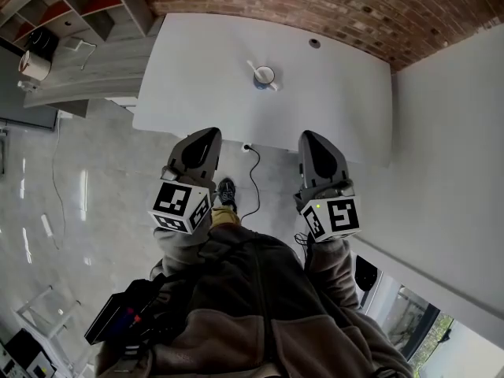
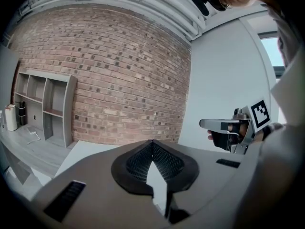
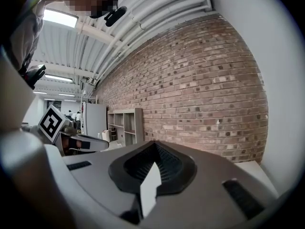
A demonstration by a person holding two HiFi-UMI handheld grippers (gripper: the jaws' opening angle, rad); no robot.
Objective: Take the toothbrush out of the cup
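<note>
On the white table at twelve o'clock, the cup holds the toothbrush; at six o'clock, your left gripper and right gripper show jaws together, empty.

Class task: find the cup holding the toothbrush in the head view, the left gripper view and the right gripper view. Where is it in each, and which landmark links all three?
Head view: the cup stands upper centre on the white table, with the toothbrush in it.
Left gripper view: not in it.
Right gripper view: not in it.
Shared landmark: the brick wall behind the table.
</note>
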